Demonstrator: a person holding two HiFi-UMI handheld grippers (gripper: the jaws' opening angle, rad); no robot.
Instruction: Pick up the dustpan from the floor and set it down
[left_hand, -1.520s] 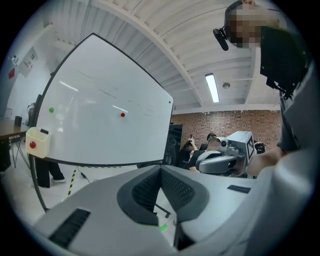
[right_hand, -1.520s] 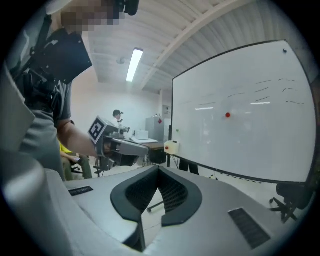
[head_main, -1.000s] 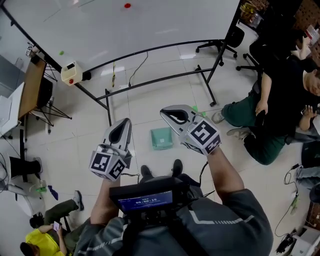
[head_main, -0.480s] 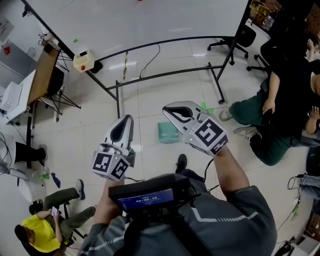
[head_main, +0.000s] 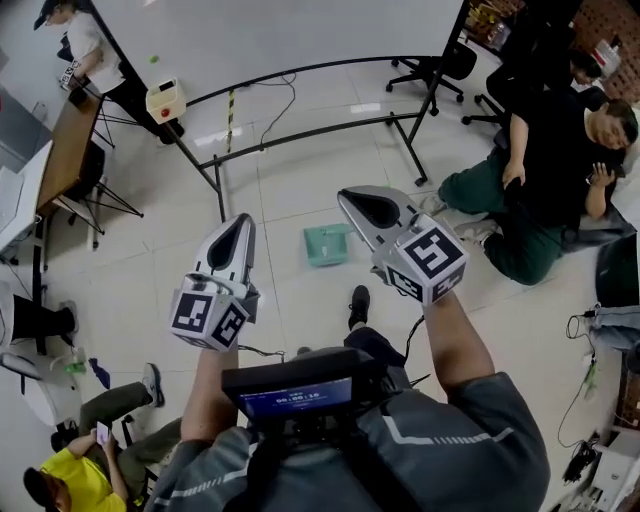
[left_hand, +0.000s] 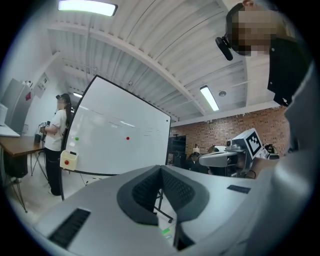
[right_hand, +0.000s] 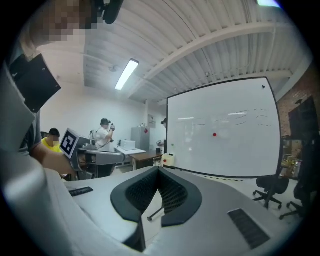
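Both tools are up at chest level and pointing roughly level, well above the floor (head_main: 290, 185). The left tool (head_main: 237, 226) has its pads (left_hand: 144, 192) pressed together with nothing between them. The right tool (head_main: 362, 203) is the same, pads (right_hand: 142, 192) meeting at the tip and empty.

The dustpan (head_main: 328, 244), pale green, lies flat on the tiles at 12 o'clock from my shoe (head_main: 358, 305). In the head view it sits between the two tools, the left one at its 9 o'clock and the right one at its 1 o'clock. Neither tool touches it, so the pickup is not yet begun, as I judge it.

Risks from here:
- Both tools are closed; going down like this, a tip would only nudge the pan across the smooth tile, so one tool must open first.
- The pan looks thin and low; a bite on a shallow edge may slip or tip it, and I cannot make out its handle from here.
- The whiteboard stand (head_main: 300, 128) runs across at the pan's 12 o'clock; overreaching could knock a tool on the rail.
- A seated person (head_main: 545, 165) is at the pan's 3 o'clock, well apart; a wide swing with the right tool would narrow that margin.
- The reach means a deep bend; the head view may lose the pan behind my arms.
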